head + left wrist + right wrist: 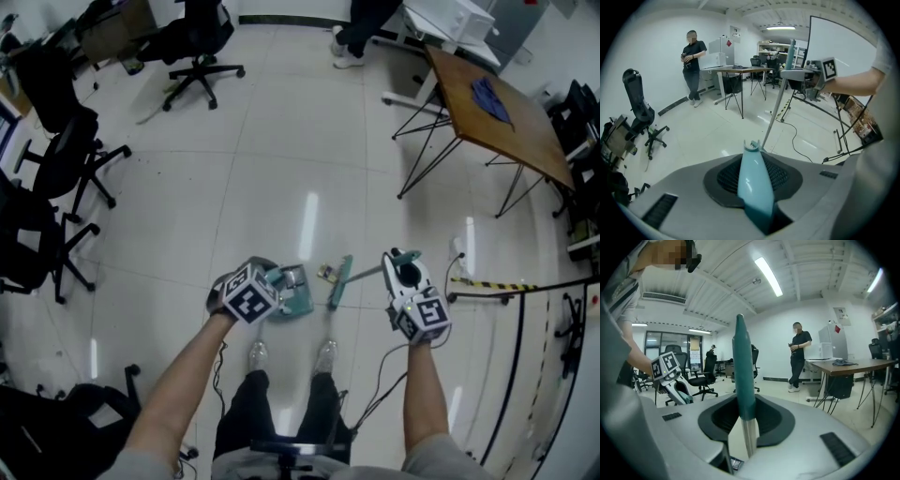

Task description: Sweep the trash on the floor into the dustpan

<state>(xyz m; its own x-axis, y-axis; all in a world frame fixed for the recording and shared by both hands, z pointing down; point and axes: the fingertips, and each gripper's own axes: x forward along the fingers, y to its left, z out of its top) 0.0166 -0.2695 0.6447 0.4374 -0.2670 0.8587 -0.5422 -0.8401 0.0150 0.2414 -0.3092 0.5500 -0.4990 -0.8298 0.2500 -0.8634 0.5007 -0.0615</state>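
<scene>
My left gripper is shut on the pale blue handle of a teal dustpan, whose pan rests on the white floor in front of my feet. To its right, my right gripper is shut on the broom's dark teal handle, just above the bare metal pole. The pole slants down to the left to the teal broom head, which sits on the floor just right of the dustpan. A small scrap of trash lies between the broom head and the pan. The left gripper view shows the pole rising to my right gripper.
Black office chairs stand along the left and at the back. A wooden table on thin legs is at the right back. A person stands at the far wall. Cables and a stand with striped tape lie to the right.
</scene>
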